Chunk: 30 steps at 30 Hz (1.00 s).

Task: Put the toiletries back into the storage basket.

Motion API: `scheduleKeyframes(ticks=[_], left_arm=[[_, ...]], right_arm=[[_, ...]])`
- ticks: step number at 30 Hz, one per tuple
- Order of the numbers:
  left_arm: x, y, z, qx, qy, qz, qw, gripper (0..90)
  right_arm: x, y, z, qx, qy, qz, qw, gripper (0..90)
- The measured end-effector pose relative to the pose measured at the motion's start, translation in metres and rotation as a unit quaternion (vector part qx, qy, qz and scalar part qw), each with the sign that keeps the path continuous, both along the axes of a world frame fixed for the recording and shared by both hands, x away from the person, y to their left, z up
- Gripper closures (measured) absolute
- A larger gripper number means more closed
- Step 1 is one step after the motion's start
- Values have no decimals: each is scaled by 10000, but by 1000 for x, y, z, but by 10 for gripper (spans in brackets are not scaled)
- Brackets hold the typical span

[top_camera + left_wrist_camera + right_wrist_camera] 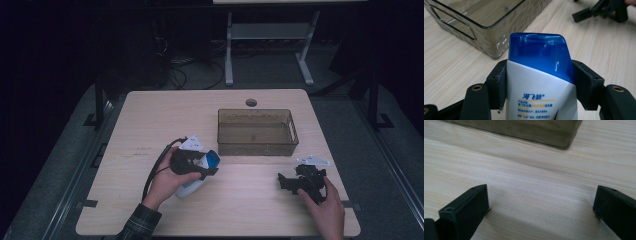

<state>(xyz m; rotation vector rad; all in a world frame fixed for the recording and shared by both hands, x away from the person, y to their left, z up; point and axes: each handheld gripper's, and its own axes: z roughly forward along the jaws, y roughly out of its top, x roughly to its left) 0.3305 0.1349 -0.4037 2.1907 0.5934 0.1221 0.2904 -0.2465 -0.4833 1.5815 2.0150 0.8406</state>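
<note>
We gripped a white plastic shampoo bottle with a translucent blue flip cap and blue Chinese lettering in our left gripper beside the smoky clear plastic bin, while our right gripper gaped wide, empty.

Tinted bin blocks path just ahead of both tools; bare table between them.

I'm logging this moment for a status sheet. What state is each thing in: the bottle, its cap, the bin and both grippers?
Bottle: gripped between the left gripper's jaws, cap pointing toward the bin.
Cap: blue, flipped shut.
Bin: upright on the table, nothing visible inside.
Left gripper: shut on the bottle.
Right gripper: jaws wide apart, holding nothing, low over the table.
</note>
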Motion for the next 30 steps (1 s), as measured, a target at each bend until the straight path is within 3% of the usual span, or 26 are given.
scheduleKeyframes(ticks=[6, 11, 30], left_arm=[[-3, 16, 5, -424, -33, 49, 9991, 361], [-6, 28, 10, -820, -73, 23, 9966, 362], [-11, 53, 17, -1525, -273, -115, 9879, 365]], right_arm=[[0, 0, 0, 1, -1, 0, 10000, 0], [0, 0, 0, 1, -2, -1, 10000, 0], [0, 0, 0, -1, 0, 0, 10000, 0]])
